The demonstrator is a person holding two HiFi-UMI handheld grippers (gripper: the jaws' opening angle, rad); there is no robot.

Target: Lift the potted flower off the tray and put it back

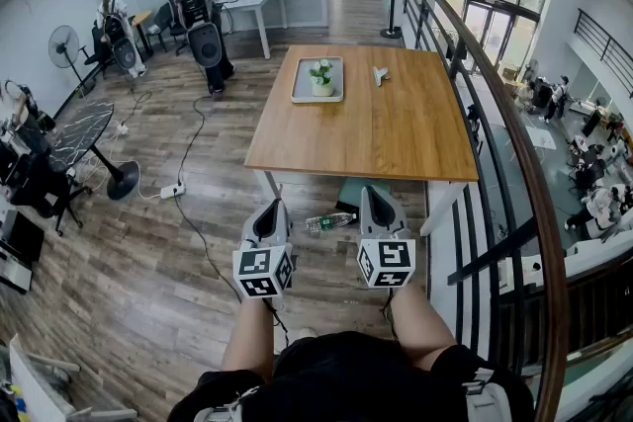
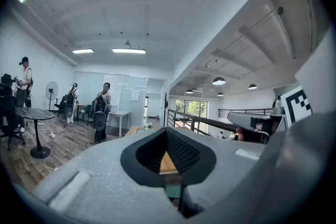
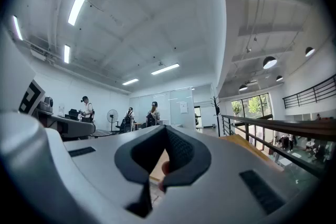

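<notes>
The potted flower (image 1: 321,77), a small white pot with green leaves, stands on a grey tray (image 1: 305,94) at the far left of a wooden table (image 1: 386,128). Both grippers are held close to my body, well short of the table. Seen from the head view, my left gripper (image 1: 274,211) and my right gripper (image 1: 375,198) sit side by side over the floor, pointing toward the table. In the left gripper view the left gripper (image 2: 180,186) has its jaws together with nothing in them. Likewise, the right gripper view shows the right gripper (image 3: 157,182) shut and empty.
A small grey object (image 1: 381,74) lies on the table right of the tray. A plastic bottle (image 1: 329,222) lies on the floor near the table's front edge. A railing (image 1: 499,128) runs along the right. People (image 1: 198,5), a cable and power strip (image 1: 173,190) are at left.
</notes>
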